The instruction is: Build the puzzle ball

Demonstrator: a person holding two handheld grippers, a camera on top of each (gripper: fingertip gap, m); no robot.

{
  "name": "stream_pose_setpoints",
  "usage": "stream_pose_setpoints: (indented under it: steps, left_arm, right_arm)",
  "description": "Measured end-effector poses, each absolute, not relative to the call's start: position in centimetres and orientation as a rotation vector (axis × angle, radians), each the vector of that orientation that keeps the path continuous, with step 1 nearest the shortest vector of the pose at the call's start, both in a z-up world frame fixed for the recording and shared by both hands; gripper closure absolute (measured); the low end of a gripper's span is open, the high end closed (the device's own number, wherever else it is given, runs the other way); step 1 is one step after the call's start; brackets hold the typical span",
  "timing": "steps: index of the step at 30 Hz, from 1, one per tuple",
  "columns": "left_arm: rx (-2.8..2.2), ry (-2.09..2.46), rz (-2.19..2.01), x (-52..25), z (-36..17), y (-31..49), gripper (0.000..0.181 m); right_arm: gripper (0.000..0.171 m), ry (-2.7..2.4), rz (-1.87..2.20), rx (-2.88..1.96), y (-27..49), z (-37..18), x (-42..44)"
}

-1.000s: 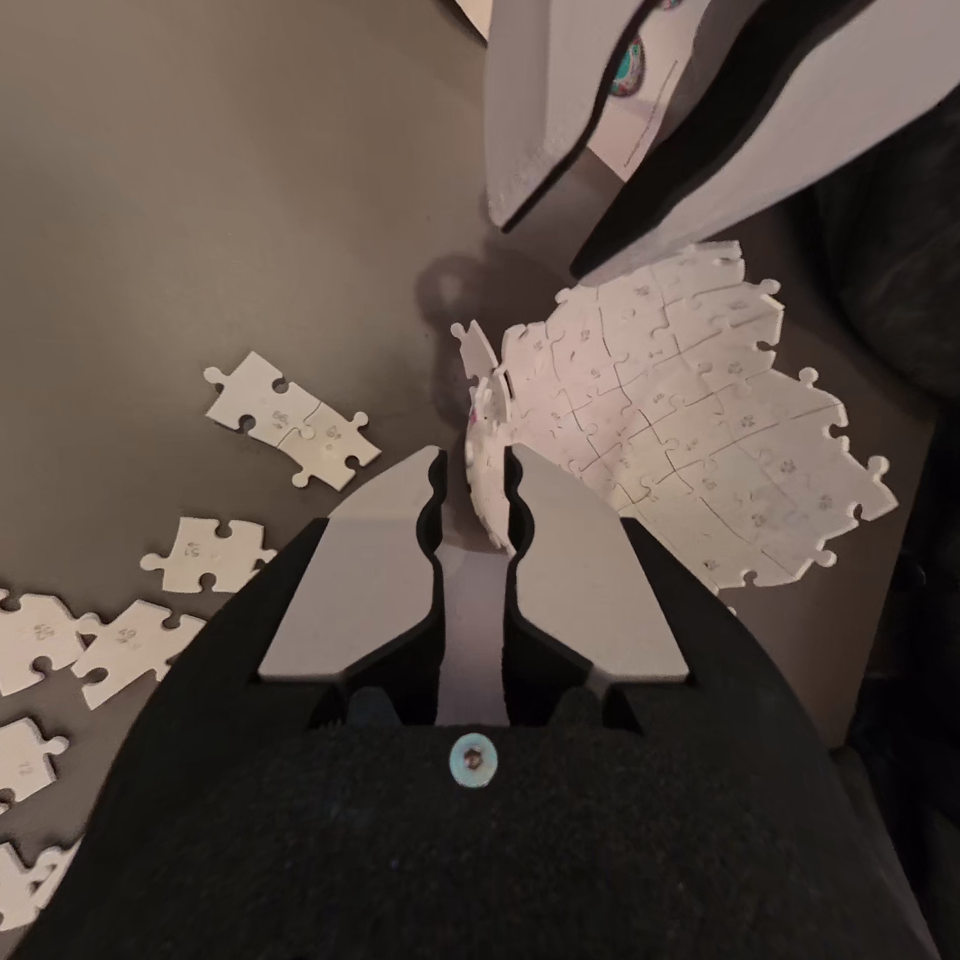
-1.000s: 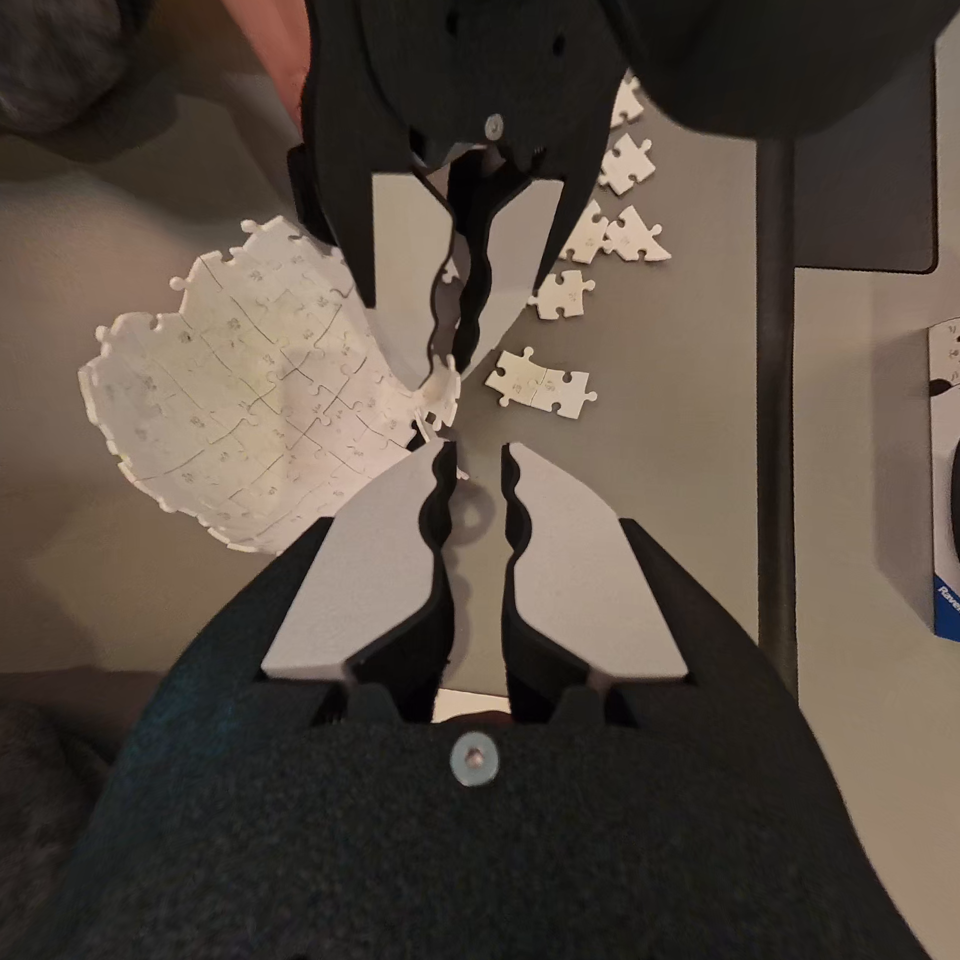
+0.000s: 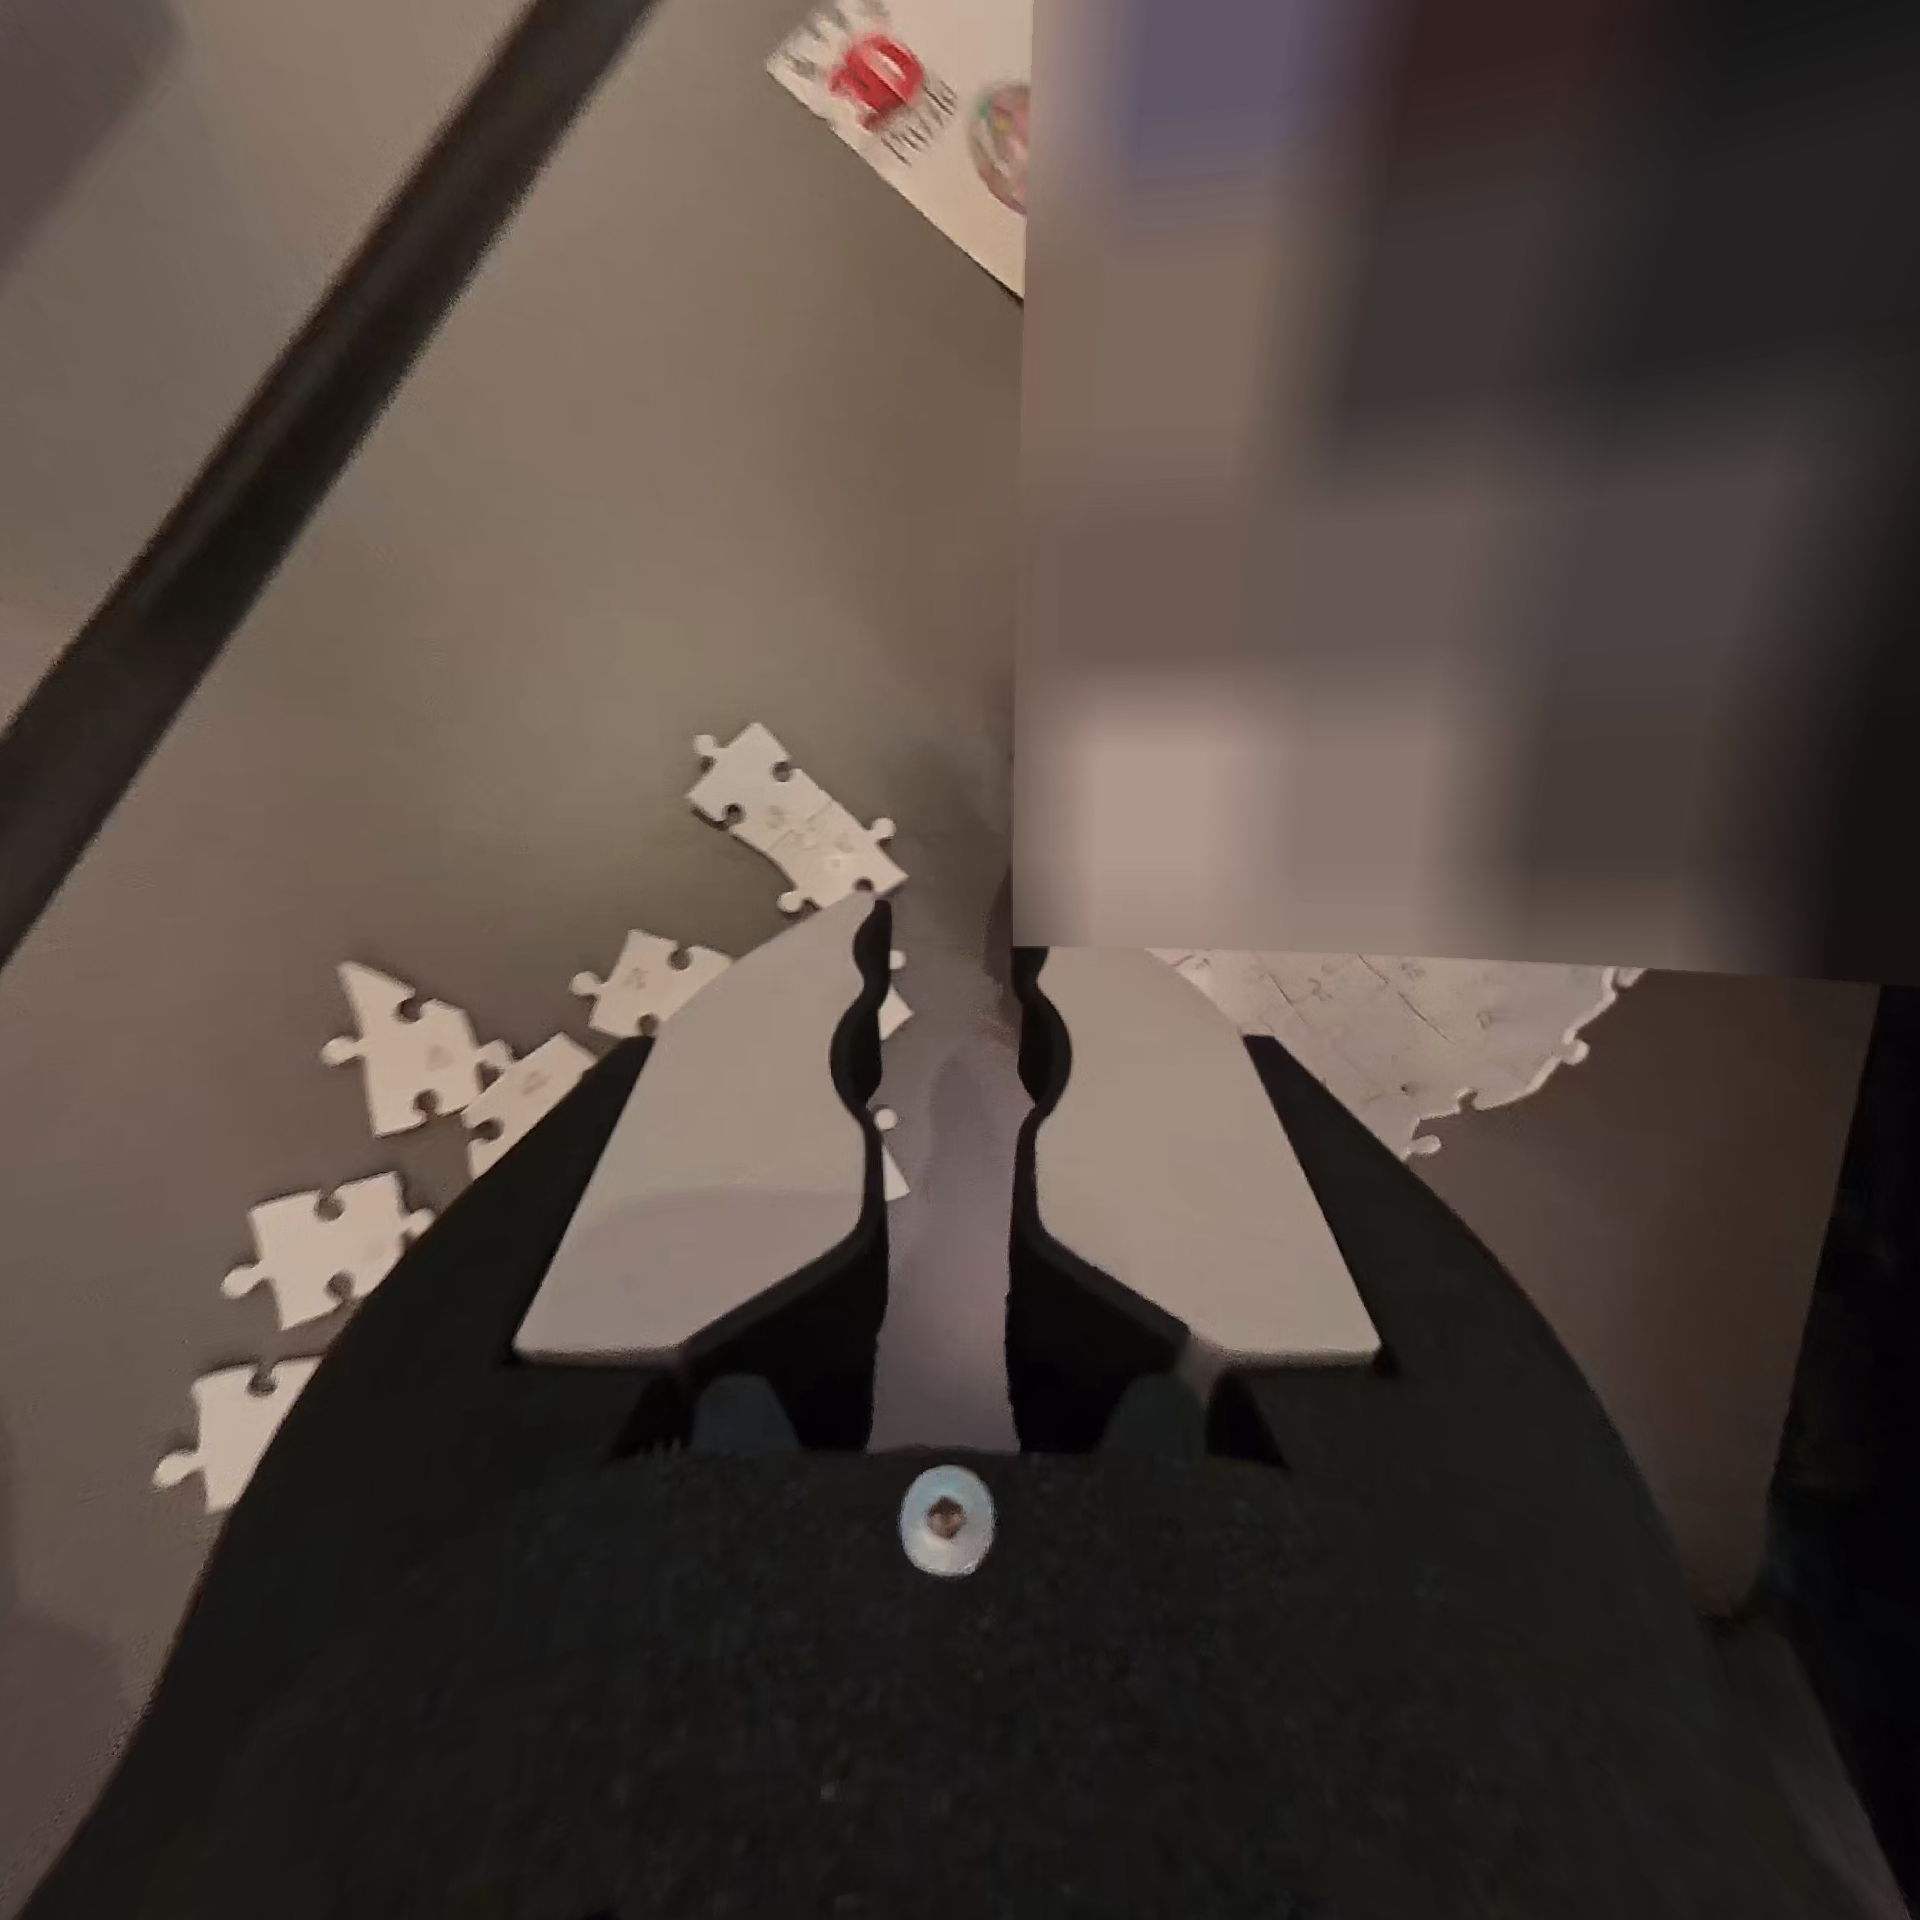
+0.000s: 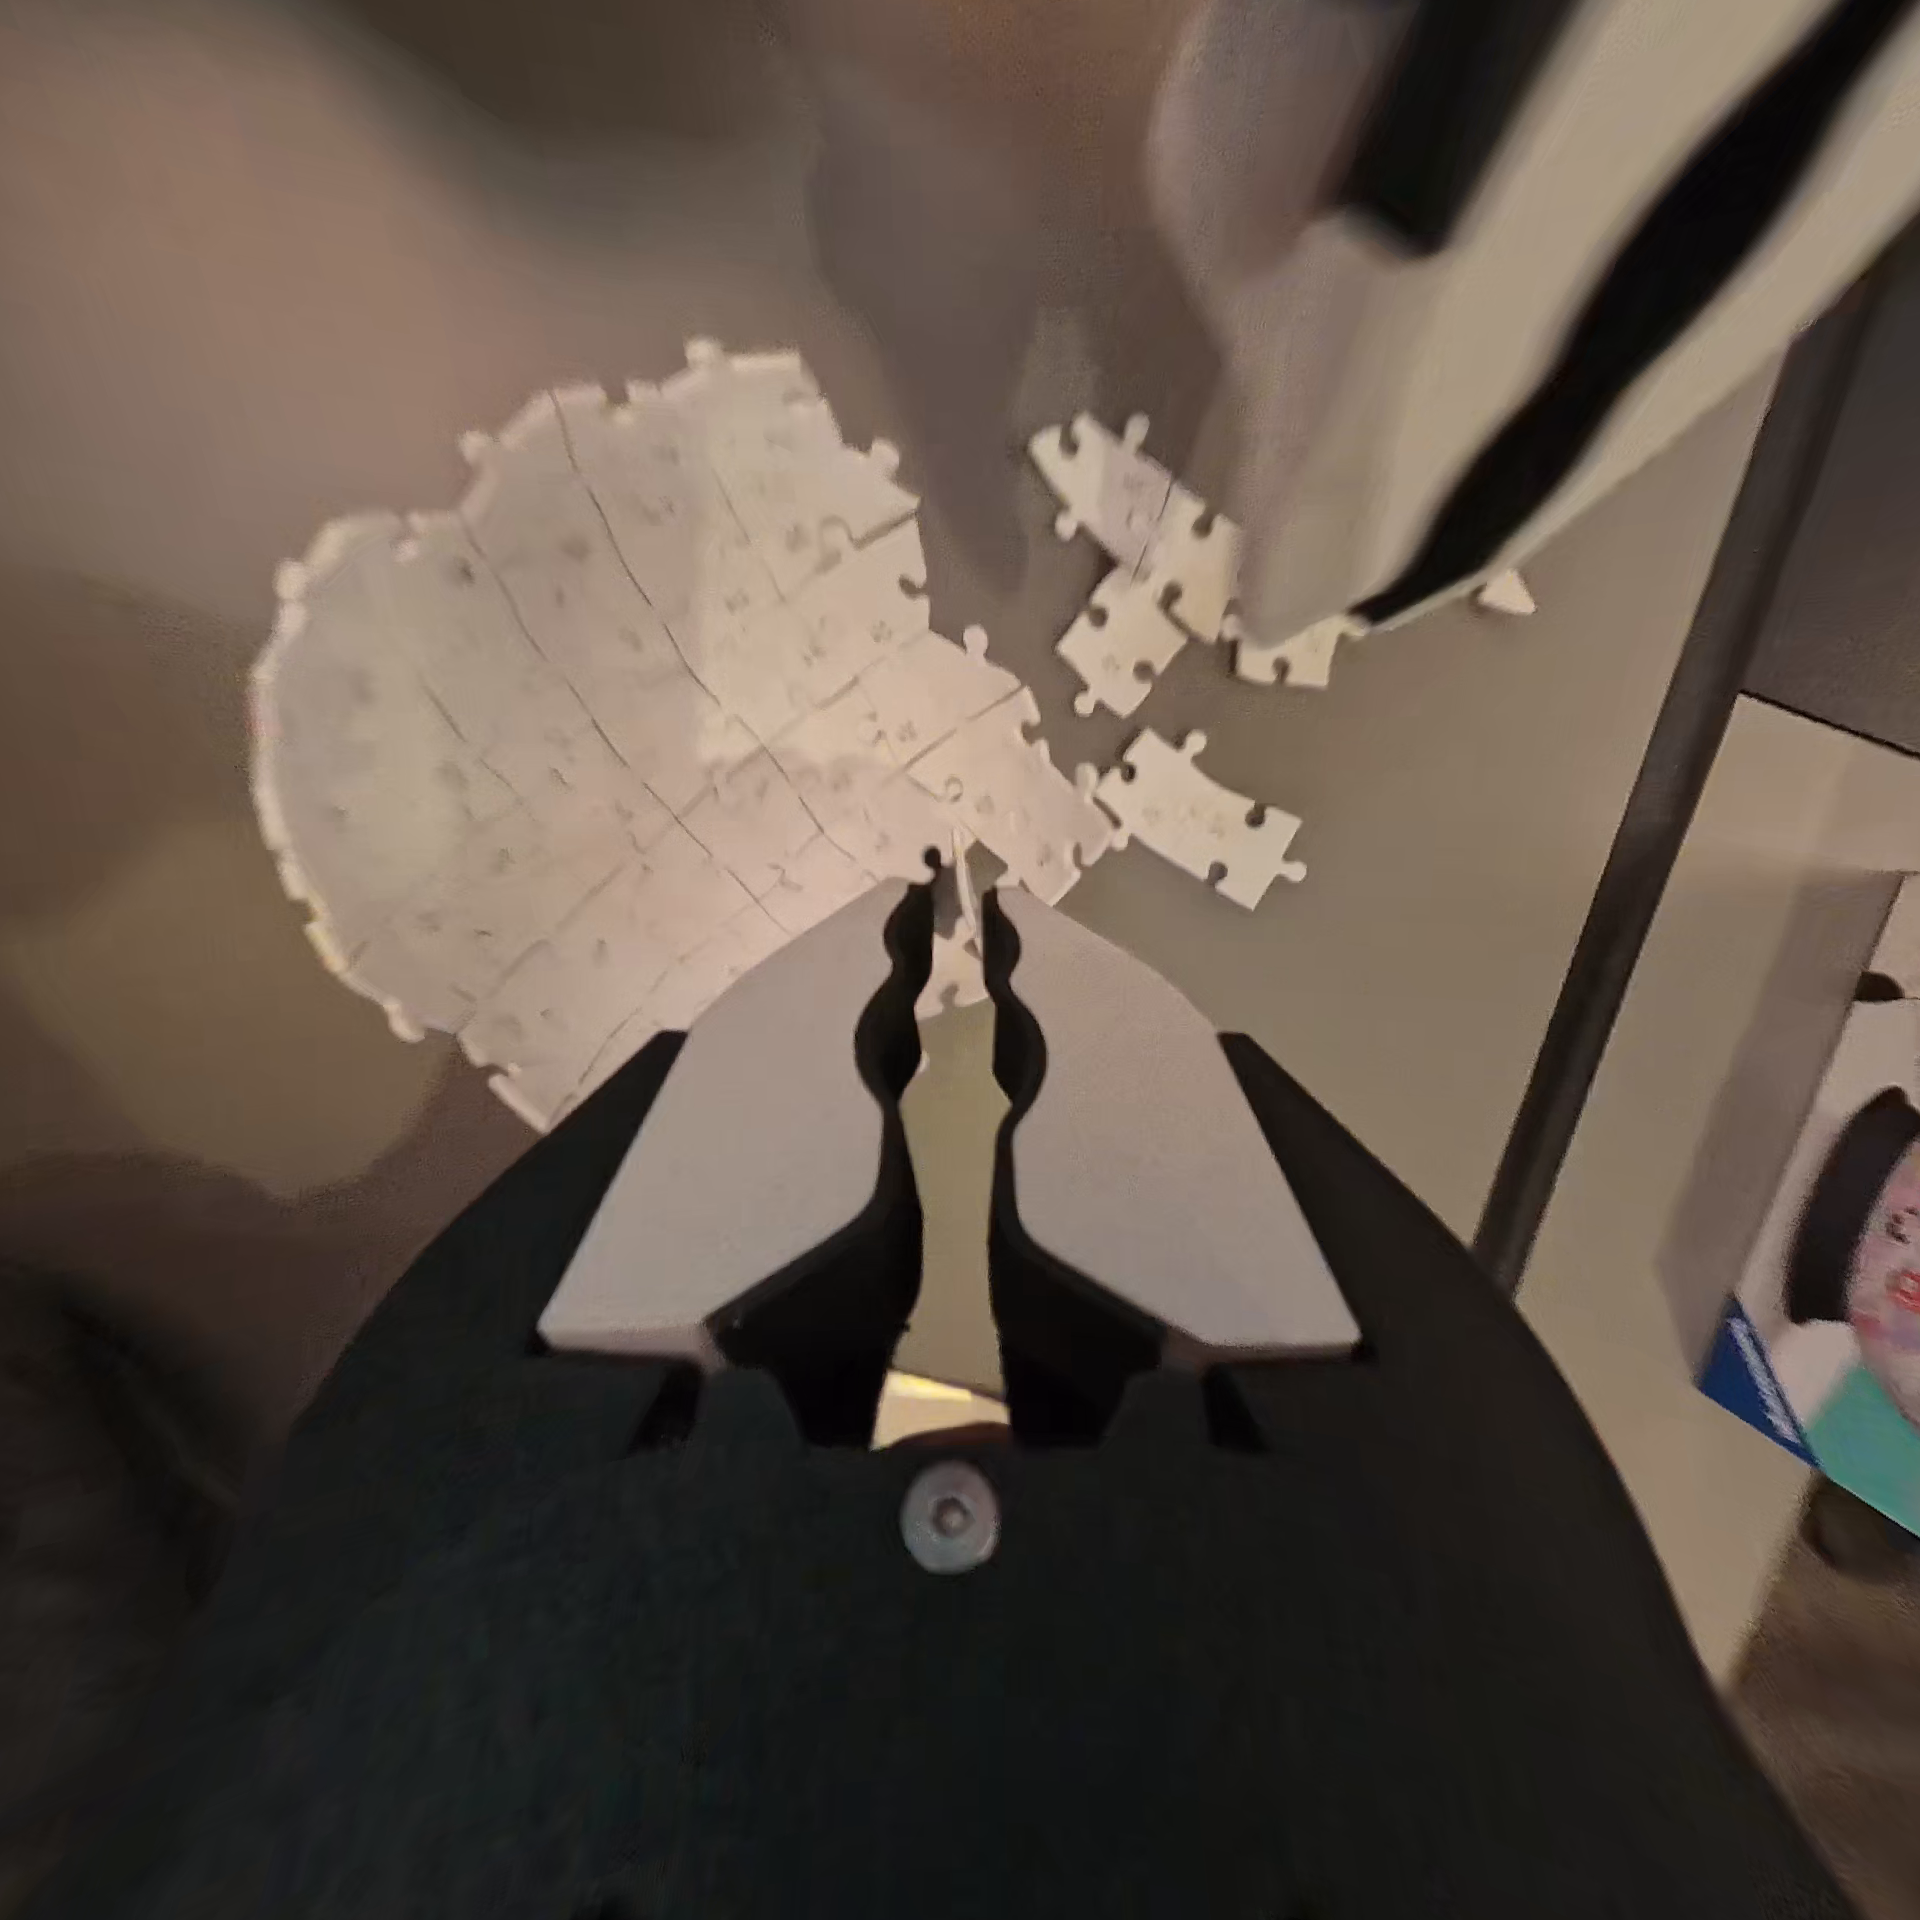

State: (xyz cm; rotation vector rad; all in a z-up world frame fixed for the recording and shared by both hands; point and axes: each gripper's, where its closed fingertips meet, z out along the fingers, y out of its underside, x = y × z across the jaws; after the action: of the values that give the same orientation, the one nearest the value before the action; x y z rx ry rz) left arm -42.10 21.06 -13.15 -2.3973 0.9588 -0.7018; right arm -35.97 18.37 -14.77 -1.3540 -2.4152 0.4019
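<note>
The partly built puzzle ball is a curved white shell of joined pieces [image 4: 623, 748], lying inner side up on the grey table [image 4: 1351, 1039]. My right gripper [image 4: 951, 894] is shut on the shell's near edge, and a thin white rim shows between its tips. My left gripper [image 3: 951, 935] has a narrow gap between its fingers with nothing in it. It hovers over loose white pieces, near a joined pair [image 3: 800, 821]. A corner of the shell [image 3: 1403, 1029] shows to its right. In the right wrist view the left gripper [image 4: 1382, 613] is blurred at the upper right, above loose pieces [image 4: 1122, 644].
Several loose pieces [image 3: 416, 1049] lie left of my left gripper. Another joined pair [image 4: 1195, 821] lies beside the shell. A dark bar [image 4: 1662, 831] crosses the table on the right, with the puzzle box [image 4: 1849, 1330] beyond it. A printed leaflet [image 3: 904, 104] lies at the far side. My left tips are roughly 20 cm from the dark bar [image 4: 1662, 831].
My left gripper has let go of the shell's edge and swung away over the loose pieces. My right gripper has moved in and closed on the shell's edge.
</note>
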Motion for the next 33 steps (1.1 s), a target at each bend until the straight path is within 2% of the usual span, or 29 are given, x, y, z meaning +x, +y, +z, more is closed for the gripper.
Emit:
stream_pose_setpoints:
  steps: [3,16,21,24,33]
  left_arm:
    - [-2.394,0.824,-0.665,-44.0,-12.4,22.4,0.160]
    - [-2.276,0.598,-0.697,-48.2,-8.5,23.8,0.160]
    - [-2.266,0.630,-0.696,-47.9,-8.3,23.6,0.160]
    - [-2.273,0.655,-0.689,-47.7,-8.5,23.4,0.160]
    - [-2.265,0.701,-0.719,-46.6,-8.5,23.0,0.160]
  right_arm:
    - [0.163,-2.529,0.190,-1.336,18.0,-16.1,-36.3]
    - [0.160,-2.653,-0.296,-1.359,18.9,-18.5,-36.8]
    - [0.161,-2.679,-0.350,-1.394,19.0,-19.3,-36.5]
    - [0.168,-2.673,-0.409,-1.386,19.5,-19.3,-36.1]
    - [0.168,-2.655,-0.358,-1.304,19.2,-18.0,-36.2]
